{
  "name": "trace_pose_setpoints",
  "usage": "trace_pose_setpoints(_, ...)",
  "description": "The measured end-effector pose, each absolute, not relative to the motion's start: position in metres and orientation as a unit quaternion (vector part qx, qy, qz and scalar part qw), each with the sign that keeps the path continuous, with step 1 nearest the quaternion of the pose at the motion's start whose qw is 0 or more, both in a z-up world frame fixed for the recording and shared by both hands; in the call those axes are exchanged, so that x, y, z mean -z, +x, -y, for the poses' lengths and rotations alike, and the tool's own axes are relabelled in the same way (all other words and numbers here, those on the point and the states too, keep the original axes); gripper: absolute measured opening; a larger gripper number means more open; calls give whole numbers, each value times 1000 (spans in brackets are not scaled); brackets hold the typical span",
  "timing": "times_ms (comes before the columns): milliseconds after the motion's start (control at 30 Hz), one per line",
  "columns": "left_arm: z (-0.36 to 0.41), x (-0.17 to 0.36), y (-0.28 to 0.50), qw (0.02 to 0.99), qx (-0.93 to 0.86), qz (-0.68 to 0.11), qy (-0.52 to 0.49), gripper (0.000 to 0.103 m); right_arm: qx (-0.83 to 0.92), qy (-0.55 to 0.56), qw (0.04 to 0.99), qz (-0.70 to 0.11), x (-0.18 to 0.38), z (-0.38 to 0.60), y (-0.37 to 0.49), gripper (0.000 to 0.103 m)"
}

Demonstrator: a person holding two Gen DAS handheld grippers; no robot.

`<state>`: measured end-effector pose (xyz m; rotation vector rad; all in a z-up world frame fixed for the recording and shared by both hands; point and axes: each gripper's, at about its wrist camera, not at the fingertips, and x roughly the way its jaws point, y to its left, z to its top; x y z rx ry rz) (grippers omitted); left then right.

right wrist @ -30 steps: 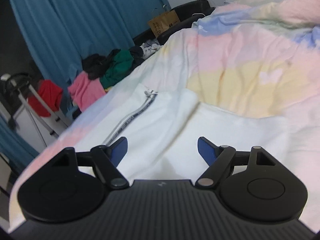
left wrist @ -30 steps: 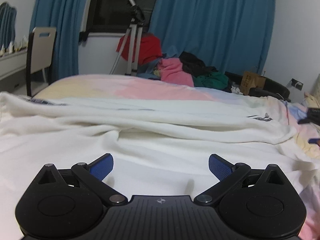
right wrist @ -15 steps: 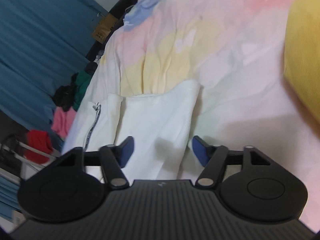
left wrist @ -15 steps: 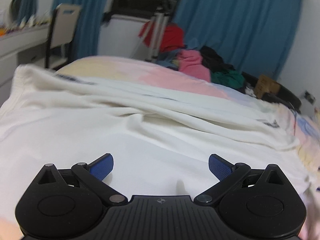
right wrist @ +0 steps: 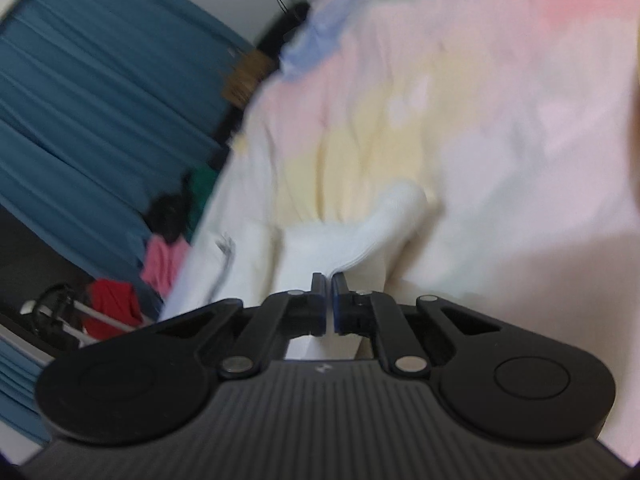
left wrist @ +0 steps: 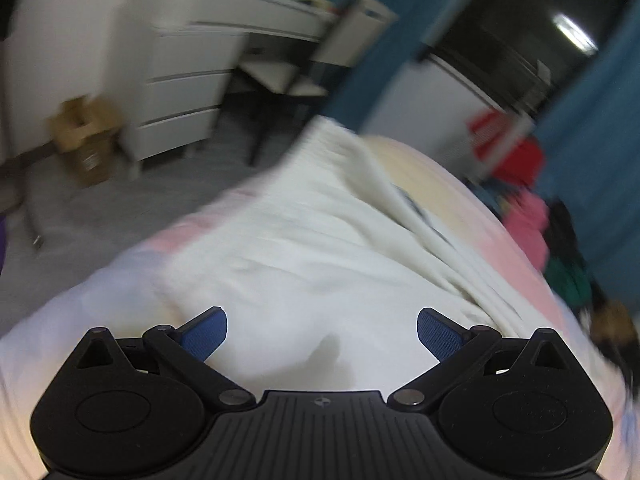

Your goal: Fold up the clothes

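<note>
Right tongs (right wrist: 328,294) pinched on near edge of white garment (right wrist: 352,240), lying on pastel bed (right wrist: 480,100). Left tongs (left wrist: 322,330) spread wide, empty, over same garment (left wrist: 320,248). Both views blurred.

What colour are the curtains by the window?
Blue, a deep teal shade. The curtains show best in the right wrist view, hanging in long vertical folds.

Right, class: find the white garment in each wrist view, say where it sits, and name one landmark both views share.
Left wrist: the white garment fills the centre, spread on the bed ahead of the open left gripper.
Right wrist: lower centre, its edge pinched in the shut right gripper.
Shared landmark: the pink clothing by the blue curtain.
</note>
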<state>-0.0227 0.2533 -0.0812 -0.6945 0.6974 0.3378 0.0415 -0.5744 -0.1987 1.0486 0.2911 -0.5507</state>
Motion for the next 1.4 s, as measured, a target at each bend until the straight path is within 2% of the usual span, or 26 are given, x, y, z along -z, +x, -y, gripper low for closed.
trace_pose_setpoints(133,-281,111,-21,809,-185,-366,-421,98,271,468,830,-137,194,571,49,6)
trace_pose_setpoints(367,-294,124,-23,797,-178,-351,-459,98,286,449,833,-152,197,566,63,8)
trace_pose_setpoints(500,-293,135,-14,793,-122,-342,-490,86,282,496,808,-144,211,566,66,10)
trace_pose_setpoints(633,-288,134,-18,800,-64,-300,-517,85,291,505,797,-157,218,564,74,10)
trace_pose_setpoints(700,-285,139,-13,797,-62,-315,-512,76,296,501,796,-168,221,563,78,10)
trace_pose_setpoints(767,-279,145,-2,800,-67,-358,-477,56,312,481,798,-188,223,561,84,10)
trace_pose_setpoints(800,-276,149,3,800,-72,-375,-462,50,314,473,801,-190,222,560,86,10)
trace_pose_setpoints(867,-274,147,4,808,-86,-374,-447,36,317,457,808,-194,220,557,88,8)
trace_pose_setpoints(900,-273,145,4,812,-93,-371,-440,24,319,449,811,-196,219,555,90,7)
trace_pose_setpoints(1067,-267,123,-12,847,-92,-305,-425,11,329,458,814,-138,202,557,70,5)
trace_pose_setpoints(1267,-257,87,-43,883,-65,-197,-421,8,335,456,818,-100,179,560,38,5)
trace_pose_setpoints(1400,-255,72,-61,878,-53,-176,-442,7,319,451,830,-76,158,559,14,5)
